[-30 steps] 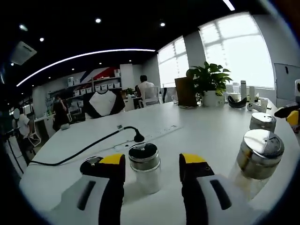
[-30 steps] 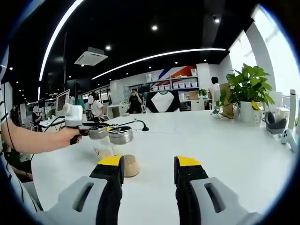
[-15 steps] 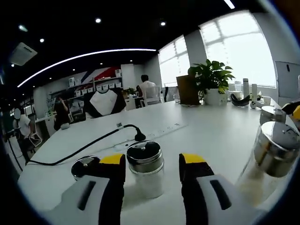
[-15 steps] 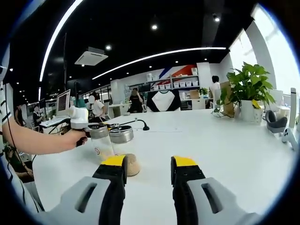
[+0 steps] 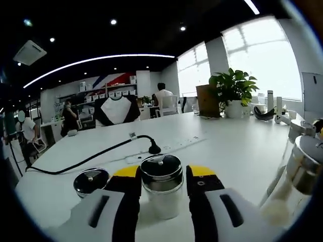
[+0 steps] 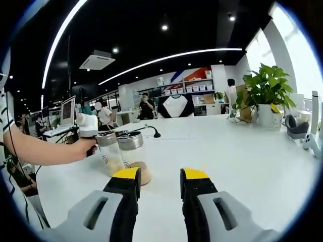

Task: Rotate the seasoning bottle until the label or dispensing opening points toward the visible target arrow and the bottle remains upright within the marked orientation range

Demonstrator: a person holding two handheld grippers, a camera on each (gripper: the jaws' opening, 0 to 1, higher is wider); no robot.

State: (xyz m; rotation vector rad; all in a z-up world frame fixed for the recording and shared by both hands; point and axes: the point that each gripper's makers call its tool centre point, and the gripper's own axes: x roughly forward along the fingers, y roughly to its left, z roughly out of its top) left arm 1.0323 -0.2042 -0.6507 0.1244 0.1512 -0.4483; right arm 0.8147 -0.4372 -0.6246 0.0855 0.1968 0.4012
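A smooth white table (image 5: 242, 146) stretched through a dark-ceilinged, bright-windowed office. The left gripper (image 5: 162, 177) closed on an upright glass seasoning bottle (image 5: 162, 187) with a shiny domed metal lid. The right gripper (image 6: 154, 179) hung slightly parted, holding nothing.

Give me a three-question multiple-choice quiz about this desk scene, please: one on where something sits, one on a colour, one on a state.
1. Where is the small seasoning bottle in the left gripper view?
A. Between the left gripper's jaws
B. Beside the potted plant
C. On a shelf

2. What colour are the jaw tips?
A. Red
B. Yellow
C. Green

3. How does the right gripper stand?
A. Shut on a bottle
B. Shut on the cable
C. Open, nothing between its jaws

Answers:
1 A: the bottle's metal cap sits between the two jaw tips, upright on the white table.
2 B: both views show yellow pads.
3 C: only bare table shows in the gap.
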